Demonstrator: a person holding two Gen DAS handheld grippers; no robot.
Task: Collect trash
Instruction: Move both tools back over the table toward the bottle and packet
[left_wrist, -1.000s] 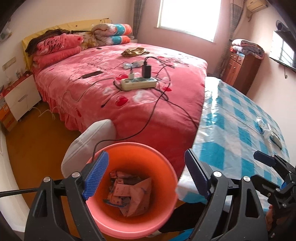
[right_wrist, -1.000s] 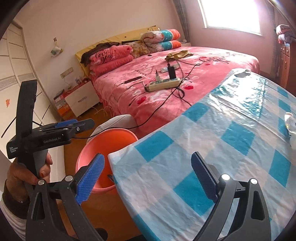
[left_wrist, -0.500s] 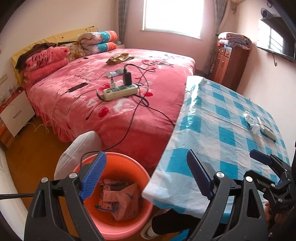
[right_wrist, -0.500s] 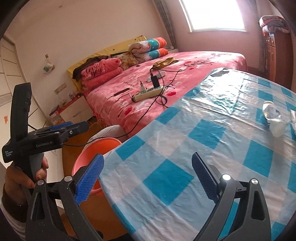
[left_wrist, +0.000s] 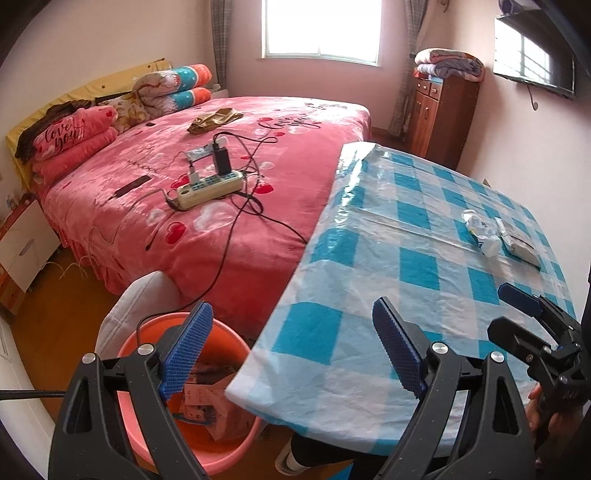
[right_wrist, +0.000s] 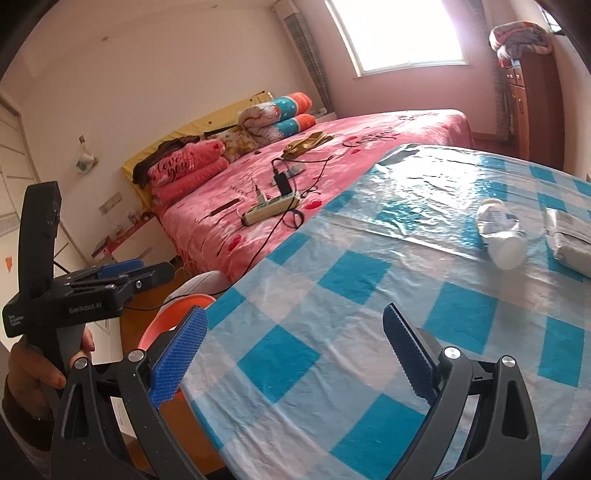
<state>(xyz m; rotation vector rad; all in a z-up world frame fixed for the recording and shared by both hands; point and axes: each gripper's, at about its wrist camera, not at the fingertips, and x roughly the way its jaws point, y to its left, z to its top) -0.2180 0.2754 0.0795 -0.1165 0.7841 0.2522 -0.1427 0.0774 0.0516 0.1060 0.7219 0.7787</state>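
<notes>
Your left tongs (left_wrist: 291, 350) stand wide apart with nothing between the blue pads; they hang over the near corner of the table (left_wrist: 417, 273), one pad above the orange bucket (left_wrist: 155, 339), the other above the checked cloth. Your right tongs (right_wrist: 295, 354) are likewise spread, nothing gripped, and sit above the near part of the same cloth. In the right wrist view your left hand (right_wrist: 33, 373) shows at the lower left, wrapped round the handle of its tool.

The bucket stands on the floor at the table's corner, beside the bed (left_wrist: 229, 206), partly tucked under the cloth's overhang. Inside it lies crumpled pink-and-white paper packaging (left_wrist: 210, 406). A white cushion-like object (left_wrist: 136, 302) rests just behind the bucket; its nature cannot be confirmed.

Trash on the table: a crushed clear plastic bottle (right_wrist: 500, 236) lies on its side toward the far right of the cloth, and just beside it, to its right, a flat grey-white packet (right_wrist: 569, 240). Whether the two touch cannot be determined. Both are well apart from either pair of tongs.

Other items noted: a power strip (left_wrist: 210, 186) with plugs and a black cable on the pink bedspread, pillows at the headboard, a wooden cabinet (left_wrist: 439, 114) with folded bedding on top, near the window.
</notes>
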